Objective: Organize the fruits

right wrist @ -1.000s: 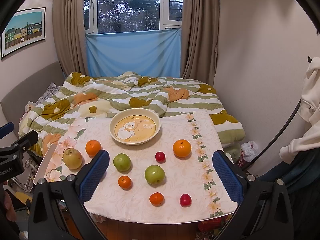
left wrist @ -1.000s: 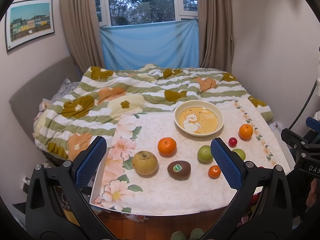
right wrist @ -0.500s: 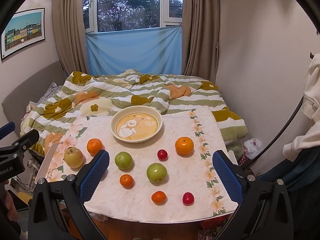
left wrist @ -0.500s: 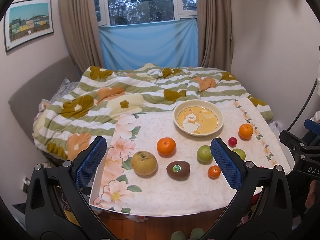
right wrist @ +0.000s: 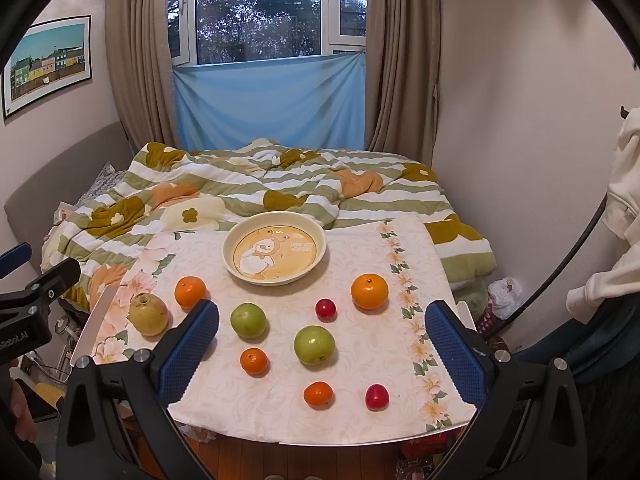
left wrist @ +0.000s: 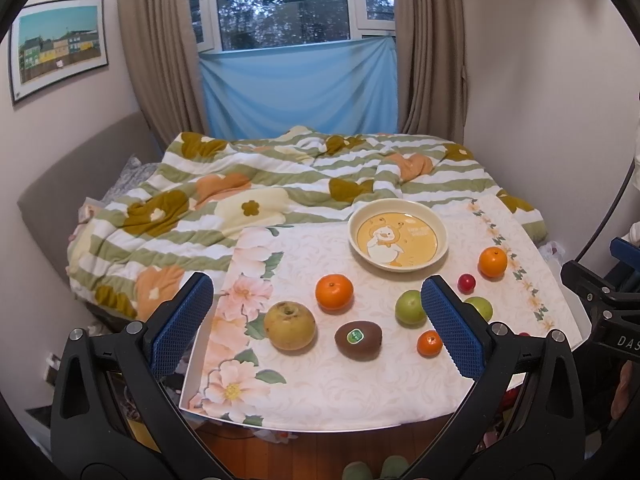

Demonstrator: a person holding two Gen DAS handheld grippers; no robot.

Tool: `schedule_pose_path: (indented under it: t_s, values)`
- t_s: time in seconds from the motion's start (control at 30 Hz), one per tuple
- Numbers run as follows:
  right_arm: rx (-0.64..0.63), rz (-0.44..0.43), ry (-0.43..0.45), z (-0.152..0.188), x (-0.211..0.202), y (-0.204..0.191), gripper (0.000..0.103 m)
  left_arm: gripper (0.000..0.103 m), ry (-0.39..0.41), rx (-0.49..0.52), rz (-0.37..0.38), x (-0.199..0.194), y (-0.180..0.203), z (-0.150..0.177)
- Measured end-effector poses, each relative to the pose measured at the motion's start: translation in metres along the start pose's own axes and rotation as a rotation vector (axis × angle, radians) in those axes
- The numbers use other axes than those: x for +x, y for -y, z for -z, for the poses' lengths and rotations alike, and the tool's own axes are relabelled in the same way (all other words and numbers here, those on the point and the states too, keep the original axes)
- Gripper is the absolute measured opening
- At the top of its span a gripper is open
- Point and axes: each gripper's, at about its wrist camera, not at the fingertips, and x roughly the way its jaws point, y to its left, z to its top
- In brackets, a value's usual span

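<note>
A cream plate [left wrist: 398, 235] [right wrist: 274, 249] with a duck picture stands at the back of a cloth-covered table [left wrist: 320, 392]. Loose fruit lies in front of it: a brown pear [left wrist: 289, 325] [right wrist: 148, 314], a kiwi [left wrist: 358, 339], oranges [left wrist: 334, 291] [right wrist: 369, 291], green apples [left wrist: 409, 307] [right wrist: 314, 345], small tangerines [right wrist: 254, 361] and small red fruits [right wrist: 325, 308]. My left gripper [left wrist: 318, 326] is open, held above the table's near left part. My right gripper [right wrist: 320, 344] is open over the near right part. Neither touches any fruit.
A bed with a striped flowered quilt [left wrist: 260, 188] lies right behind the table. A wall stands on the right, a curtained window [right wrist: 264, 12] beyond the bed. The wooden floor [left wrist: 300, 456] shows below the table's front edge. A white garment [right wrist: 624, 184] hangs at far right.
Both grippers have shifted slightly forward and down, so the table and fruit sit a little lower and larger in view. Nothing on the table has moved.
</note>
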Motion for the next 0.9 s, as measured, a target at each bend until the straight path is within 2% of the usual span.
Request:
schedule_pose_path:
  t_s: [0.9]
  values:
    - [0.001, 0.002, 0.0, -0.0004, 0.0007, 0.0005, 0.103, 0.103, -0.009, -0.011, -0.005, 0.0015, -0.0077, 0.0002]
